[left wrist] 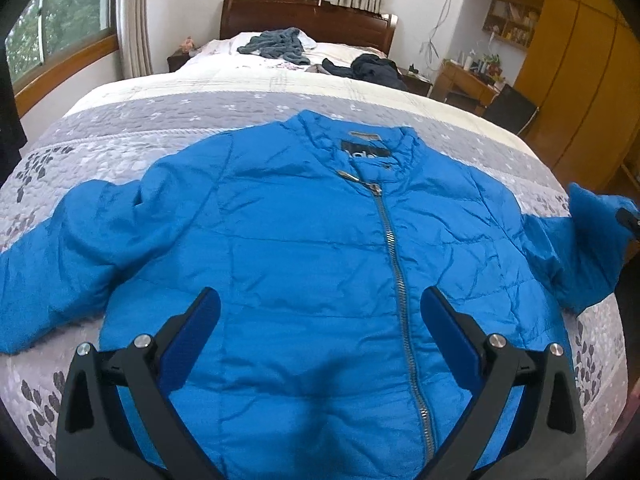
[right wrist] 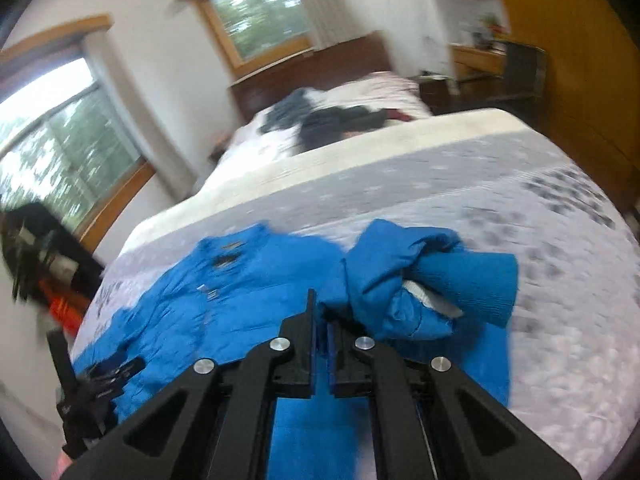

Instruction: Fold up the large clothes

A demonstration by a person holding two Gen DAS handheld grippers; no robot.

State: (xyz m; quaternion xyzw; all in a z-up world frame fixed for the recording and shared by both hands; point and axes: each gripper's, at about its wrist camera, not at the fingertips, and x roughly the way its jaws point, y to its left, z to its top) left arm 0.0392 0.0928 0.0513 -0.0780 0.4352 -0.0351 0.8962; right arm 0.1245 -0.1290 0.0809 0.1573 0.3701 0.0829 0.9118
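Front-up on the grey-and-white quilted bed cover [left wrist: 120, 136] lies the bright blue puffer jacket [left wrist: 304, 240], its silver metal zipper [left wrist: 394, 264] closed almost to the collar. Inside the collar sits a black rectangular neck label [left wrist: 365, 149] with pale lettering; only fragments show and I cannot read a brand. A smaller grey tab above it is also illegible.

From the left wrist view, the left gripper [left wrist: 320, 312] hovers over the jacket's lower front with its blue-padded jaws spread wide, holding nothing. The jacket's hem is hidden behind the gripper body, and one sleeve runs out of frame at the left edge.

The right wrist view is motion-blurred. Its right gripper [right wrist: 321, 320] has its jaws nearly together, pinching blue fabric of the jacket's other sleeve [right wrist: 428, 280], which is bunched and raised, with a ribbed knit cuff [right wrist: 480, 284] and a bit of white lining showing. Exactly how much fabric sits between the jaws is hard to make out.

Farther up the bed, a grey-blue crumpled garment [left wrist: 276, 46] and a dark heap of clothing [left wrist: 372, 69] lie near the wooden headboard [left wrist: 304, 18].
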